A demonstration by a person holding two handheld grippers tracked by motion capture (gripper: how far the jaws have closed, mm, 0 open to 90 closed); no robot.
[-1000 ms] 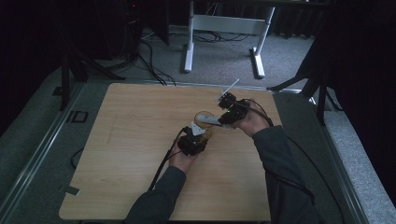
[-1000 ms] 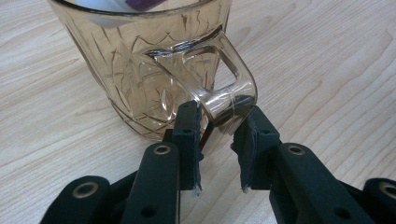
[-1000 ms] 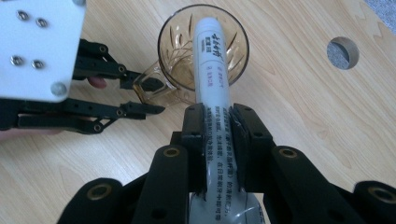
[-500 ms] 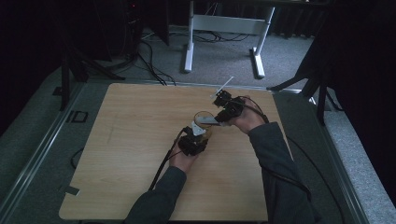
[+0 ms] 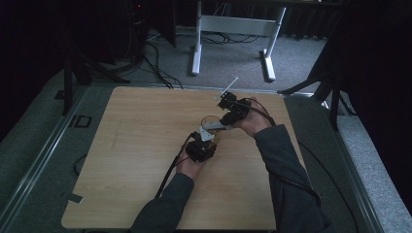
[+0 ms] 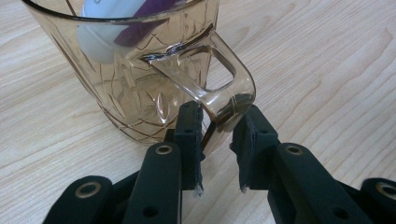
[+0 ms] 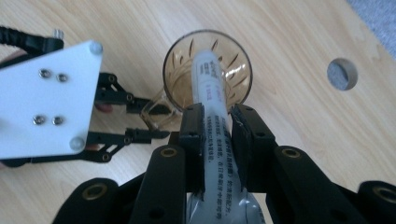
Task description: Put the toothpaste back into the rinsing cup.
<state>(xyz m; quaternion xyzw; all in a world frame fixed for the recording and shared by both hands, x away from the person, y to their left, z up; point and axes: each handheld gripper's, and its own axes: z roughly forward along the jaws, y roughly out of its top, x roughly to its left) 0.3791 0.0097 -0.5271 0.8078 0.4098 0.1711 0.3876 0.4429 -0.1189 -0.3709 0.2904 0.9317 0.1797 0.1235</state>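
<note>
1. Right tool (image 7: pixel 217 119): jaws clenched on a grey-white squeeze tube with a crimped tail (image 7: pixel 212 100). The tube's nose is down inside the amber cut-glass mug with a leaf pattern (image 7: pixel 208 70); the tail sits back between the jaws.
2. Left tool (image 6: pixel 217 140): jaws straddle the lower part of the mug's squared glass handle (image 6: pixel 229 88). One pad looks in contact and there is a visible gap at the other, so I read it as bracing, not a firm clamp. In the high view the left tool (image 5: pixel 203 145) sits just beside the mug (image 5: pixel 210 120), with the right tool (image 5: pixel 228 116) coming in from the far side.
3. The mug stands upright on the light wood-grain bench (image 5: pixel 145 145), near its middle.
4. Risk: the tube leans on the rim. Letting go at this tilt could lever the mug over, or let the tube slide out, since most of its length is above the rim.
5. Risk: the handle hold is loose. A side push from the tube could spin or skid the mug on the smooth bench.
6. Risk: hard jaws on thin glass. Over-squeezing the handle could chip it.
7. Risk: the clamp on the soft tube could squeeze out its contents if the cap is off; the cap end is hidden in the mug.
8. Writing: small dark print runs along the tube but is too small to read. There is a purple patch (image 6: pixel 140 32) near the nose, with no brand legible.
9. The round hole in the bench (image 7: pixel 342 73) is well clear of the mug.
</note>
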